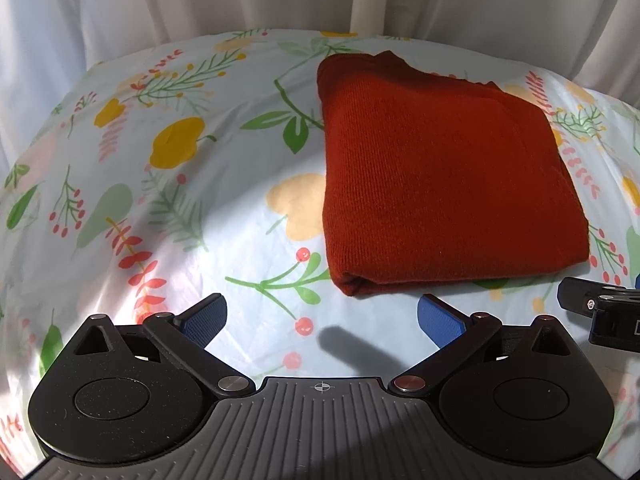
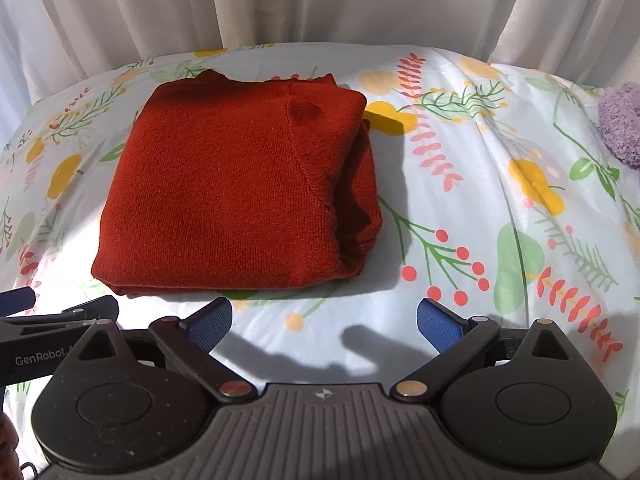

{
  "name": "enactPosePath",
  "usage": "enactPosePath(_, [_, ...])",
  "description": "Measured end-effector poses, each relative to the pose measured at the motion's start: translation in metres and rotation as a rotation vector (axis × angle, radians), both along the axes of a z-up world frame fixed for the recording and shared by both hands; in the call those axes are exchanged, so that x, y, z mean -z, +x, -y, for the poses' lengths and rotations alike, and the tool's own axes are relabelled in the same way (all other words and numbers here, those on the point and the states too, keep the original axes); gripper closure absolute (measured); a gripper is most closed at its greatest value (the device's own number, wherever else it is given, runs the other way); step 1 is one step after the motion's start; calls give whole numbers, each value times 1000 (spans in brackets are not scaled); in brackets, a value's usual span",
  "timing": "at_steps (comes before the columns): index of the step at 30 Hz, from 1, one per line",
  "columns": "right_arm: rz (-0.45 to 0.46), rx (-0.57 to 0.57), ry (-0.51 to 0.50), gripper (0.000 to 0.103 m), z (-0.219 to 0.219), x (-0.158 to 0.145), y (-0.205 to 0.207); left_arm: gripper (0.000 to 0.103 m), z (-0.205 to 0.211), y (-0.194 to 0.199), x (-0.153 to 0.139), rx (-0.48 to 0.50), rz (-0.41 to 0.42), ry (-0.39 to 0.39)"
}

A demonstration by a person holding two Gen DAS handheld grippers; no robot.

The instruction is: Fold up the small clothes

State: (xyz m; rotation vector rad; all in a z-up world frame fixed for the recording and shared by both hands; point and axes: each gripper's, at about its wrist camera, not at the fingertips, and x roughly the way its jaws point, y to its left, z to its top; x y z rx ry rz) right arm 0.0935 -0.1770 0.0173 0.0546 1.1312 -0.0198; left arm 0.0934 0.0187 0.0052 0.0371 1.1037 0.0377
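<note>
A rust-red knitted garment [image 1: 440,176] lies folded into a thick square on the floral sheet [image 1: 224,240]; it also shows in the right wrist view [image 2: 232,192], with its loose layered edges on its right side. My left gripper [image 1: 322,320] is open and empty, just in front of the garment's near left corner. My right gripper [image 2: 324,324] is open and empty, just in front of the garment's near right corner. Each gripper's body shows at the edge of the other's view: the right [image 1: 600,312] and the left [image 2: 48,320].
A fluffy lilac item [image 2: 622,124] lies at the far right of the sheet. White curtains [image 2: 320,0] hang behind the surface's far edge. The sheet [image 2: 500,200] stretches bare to the left and right of the garment.
</note>
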Motion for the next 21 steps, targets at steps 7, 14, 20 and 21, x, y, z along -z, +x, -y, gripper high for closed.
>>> enactPosePath(7, [-3,8,2,4,2,1,0,0,2,0,2,5,-17,-2])
enactPosePath(14, [-10,8,3,4,2,4,1,0,2,0,3,5,-21,3])
enactPosePath(20, [-13,2,4,4,1,4,2,0,2,0,2,6,-21,2])
enactPosePath(21, [-13,2,3,4,2,4,2,0,2,0,2,7,-21,2])
